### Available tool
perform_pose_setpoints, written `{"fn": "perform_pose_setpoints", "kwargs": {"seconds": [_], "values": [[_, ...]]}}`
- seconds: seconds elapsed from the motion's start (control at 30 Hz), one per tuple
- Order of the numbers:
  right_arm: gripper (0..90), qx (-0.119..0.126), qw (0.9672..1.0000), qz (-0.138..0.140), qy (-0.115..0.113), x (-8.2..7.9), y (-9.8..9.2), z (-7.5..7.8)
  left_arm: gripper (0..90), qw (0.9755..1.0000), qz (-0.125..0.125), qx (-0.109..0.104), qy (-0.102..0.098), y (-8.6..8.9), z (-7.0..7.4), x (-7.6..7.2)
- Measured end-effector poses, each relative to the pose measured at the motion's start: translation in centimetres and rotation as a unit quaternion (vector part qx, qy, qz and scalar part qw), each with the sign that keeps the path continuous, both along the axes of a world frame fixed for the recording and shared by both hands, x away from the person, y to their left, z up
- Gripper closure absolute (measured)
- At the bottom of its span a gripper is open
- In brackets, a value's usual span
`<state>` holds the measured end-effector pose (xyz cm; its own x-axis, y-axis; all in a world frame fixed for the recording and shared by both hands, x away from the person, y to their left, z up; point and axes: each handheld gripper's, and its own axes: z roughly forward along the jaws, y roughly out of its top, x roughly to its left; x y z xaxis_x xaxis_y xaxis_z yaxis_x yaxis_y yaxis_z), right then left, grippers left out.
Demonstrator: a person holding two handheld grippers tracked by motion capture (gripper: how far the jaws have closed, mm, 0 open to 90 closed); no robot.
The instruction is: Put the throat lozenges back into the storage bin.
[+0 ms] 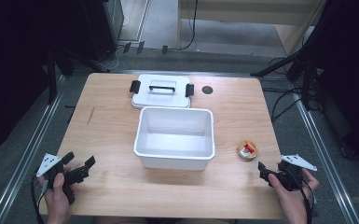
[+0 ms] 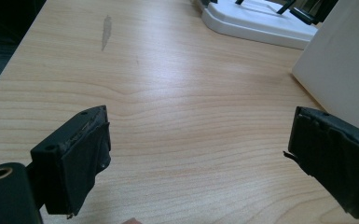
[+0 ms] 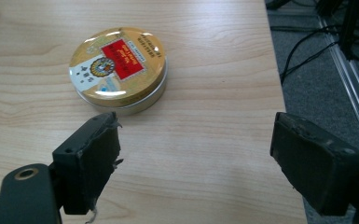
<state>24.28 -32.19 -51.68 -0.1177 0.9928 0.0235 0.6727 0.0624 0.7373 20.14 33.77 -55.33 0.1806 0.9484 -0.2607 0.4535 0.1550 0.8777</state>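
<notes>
Tin: small round gold tin (image 1: pixel 247 150) with a red label, lying flat on the table (image 1: pixel 112 126) just right of the white bin (image 1: pixel 175 161), lid up. In the right gripper view it sits just ahead of the jaws, toward the left one, untouched (image 3: pixel 119 70).
White bin: open, nothing inside as far as can be seen, centre of the table. Its position suits a drop-in from either side.
Bin lid: white lid (image 1: pixel 161 92) with black handle and side clips, lying flat directly behind the white bin, touching or nearly so; out of the way of both hands.
Right gripper: (image 1: pixel 264 171) near the table's front edge, to the right of the white bin, jaws spread wide and holding nothing. It points at the tin, so I judge a pickup is being lined up.
Left gripper: (image 1: pixel 81 164) at the front, to the left of the white bin, jaws wide apart, nothing between them; the bin's wall (image 2: pixel 349 65) shows beyond its right jaw. Likely parked on standby.
Next move, judged: shift the right jaws leftward to straddle the tin before closing.
</notes>
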Motion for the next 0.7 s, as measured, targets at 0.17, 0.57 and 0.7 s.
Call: {"fn": "perform_pose_setpoints", "kwargs": {"seconds": [0.17,0.57,0.7], "values": [[13.9,-0.035,0.995,0.043,0.083,1.3,1.2,0.3,6.4,1.0,-0.002,-0.002,0.001,0.0,0.0,0.0],[12.9,-0.065,0.9755,0.088,0.191,3.7,2.7,0.8,6.4,1.0,-0.001,0.003,0.001,0.0,0.0,0.0],[11.7,-0.079,0.9654,0.095,0.23,4.7,3.4,1.3,6.4,1.0,-0.001,0.002,0.001,0.0,0.0,0.0]]}}
